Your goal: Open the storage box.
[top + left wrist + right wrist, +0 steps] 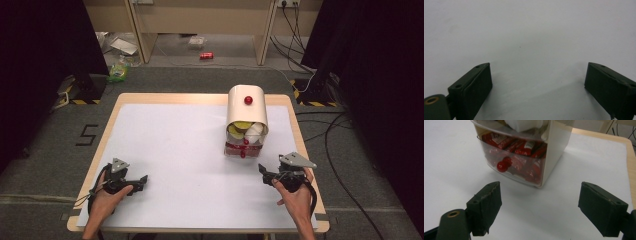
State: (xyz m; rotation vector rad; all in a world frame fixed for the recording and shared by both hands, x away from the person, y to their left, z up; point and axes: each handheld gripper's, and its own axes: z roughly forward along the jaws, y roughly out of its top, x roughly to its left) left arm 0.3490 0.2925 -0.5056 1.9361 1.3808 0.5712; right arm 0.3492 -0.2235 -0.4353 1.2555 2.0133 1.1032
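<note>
Holding both tongs wide w/ nothing between the jaws: my right tongs (pixel 270 176) hover just in front of the small drawer unit (pixel 246 127), my left tongs (pixel 140 181) sit low over bare worktop (pixel 180 150), well apart from it. In the right gripper view the right tongs (pixel 540 208) point at the unit's bottom drawer (pixel 516 160); in the left gripper view the left tongs (pixel 537 86) face plain white surface, no item near.

Progress, as I judge it: the bottom drawer looks pushed in, roughly flush w/ the unit's front, red knob (pixel 502 166) facing me & untouched by the pads. Upper compartment (pixel 246 131) stands uncovered, its rounded cream lid (pixel 247 102) tipped up & back, so that part is open. What's left prob. concerns either pulling the lower drawer by its knob or bringing the lid down; can't tell which from here.

Counts:
- tongs: 2, both empty
- drawer unit: 1, on the right half of the worktop, toward the far edge
- red knobs: 2 (1 on lid (pixel 248 100), 1 on bottom drawer)
- red-wrapped packets in the drawer (pixel 524 146): several, too packed to count
- items in the top compartment: a yellowish one (pixel 238 129) & a white one (pixel 254 130), maybe more, unclear
</note>
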